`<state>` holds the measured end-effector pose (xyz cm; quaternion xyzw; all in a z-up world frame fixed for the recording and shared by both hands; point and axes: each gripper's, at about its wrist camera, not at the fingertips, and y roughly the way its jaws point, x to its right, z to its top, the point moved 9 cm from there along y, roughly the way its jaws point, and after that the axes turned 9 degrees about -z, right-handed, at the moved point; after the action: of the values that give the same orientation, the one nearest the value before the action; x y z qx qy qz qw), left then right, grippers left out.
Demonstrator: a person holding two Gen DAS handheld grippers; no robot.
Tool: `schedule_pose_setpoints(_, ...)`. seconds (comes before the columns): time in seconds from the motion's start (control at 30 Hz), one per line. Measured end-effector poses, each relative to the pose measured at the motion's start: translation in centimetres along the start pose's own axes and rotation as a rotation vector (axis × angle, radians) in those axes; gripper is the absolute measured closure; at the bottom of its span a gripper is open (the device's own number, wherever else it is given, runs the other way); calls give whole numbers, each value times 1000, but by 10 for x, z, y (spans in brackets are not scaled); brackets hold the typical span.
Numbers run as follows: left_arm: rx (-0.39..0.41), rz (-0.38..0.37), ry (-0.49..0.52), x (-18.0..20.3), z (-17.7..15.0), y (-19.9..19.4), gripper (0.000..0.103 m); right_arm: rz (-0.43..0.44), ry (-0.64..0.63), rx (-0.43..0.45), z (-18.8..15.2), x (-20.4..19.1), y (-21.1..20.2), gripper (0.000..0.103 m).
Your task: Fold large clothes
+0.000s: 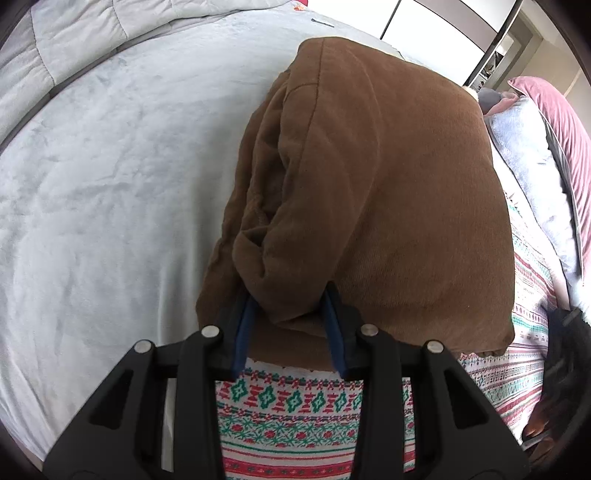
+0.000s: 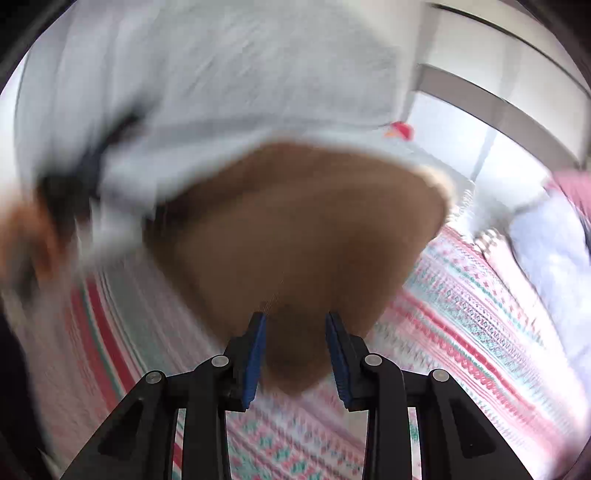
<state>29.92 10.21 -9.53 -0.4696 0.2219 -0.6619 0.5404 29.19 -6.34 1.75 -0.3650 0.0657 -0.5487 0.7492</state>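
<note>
A thick brown corduroy garment (image 1: 388, 177) lies folded in layers on the bed, its near corner bunched up. My left gripper (image 1: 291, 295) is shut on that bunched corner, and both blue pads (image 1: 243, 332) press into the cloth. The right wrist view is smeared by motion. There the brown garment (image 2: 295, 229) hangs as a pointed flap, with my right gripper (image 2: 295, 319) shut on its lower tip. At the left edge of that view a blurred hand with the other gripper (image 2: 48, 214) shows.
A pale grey fleece cover (image 1: 110, 203) spreads to the left, with a quilted grey duvet (image 1: 74, 37) behind it. A red, green and white patterned blanket (image 1: 288, 417) lies under the garment. Pink and pale blue pillows (image 1: 535, 155) line the right side. A white wardrobe (image 1: 436, 33) stands beyond.
</note>
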Motion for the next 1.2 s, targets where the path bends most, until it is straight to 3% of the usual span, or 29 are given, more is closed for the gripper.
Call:
schedule_pose_setpoints(0.07,-2,-7,-12,-1,0,0,64,10,143,1,23,23,3,72)
schedule_pose_setpoints(0.13,-1,-3,-19,-2,0,-1,63,23,204,-47,34,29,20,78)
schedule_pose_setpoints(0.17,0,3,-18,-2,0,-1,63,17,192,-81,37,24,35,83)
schedule_pose_setpoints(0.27,4,17,-10,0,-1,-1,63,35,154,-235,16,-5,79,84)
schedule_pose_setpoints(0.3,4,17,-10,0,-1,-1,63,16,151,-247,8,-8,88,84)
schedule_pose_setpoints(0.37,10,7,-8,2,-1,-2,63,-14,170,-240,-10,-11,102,84)
schedule_pose_setpoints(0.47,24,-32,-37,2,2,-13,63,22,236,-231,-18,-9,104,84)
schedule_pose_setpoints(0.57,103,-99,-85,3,16,-36,63,33,220,-253,-17,-9,108,84)
schedule_pose_setpoints(0.63,209,-94,-85,5,31,-55,63,25,219,-250,-16,-5,107,84)
schedule_pose_setpoints(0.7,265,-91,-66,9,41,-63,62,21,230,-240,-16,-2,108,84)
schedule_pose_setpoints(0.83,289,-118,5,33,54,-56,62,15,259,-235,-18,-3,105,84)
schedule_pose_setpoints(0.97,274,-4,68,33,62,-31,62,14,270,-239,-17,-2,104,84)
schedule_pose_setpoints(1.07,174,131,71,15,56,2,60,26,267,-254,-13,-1,102,84)
schedule_pose_setpoints(1.2,153,180,113,10,52,8,59,122,219,-272,14,11,96,81)
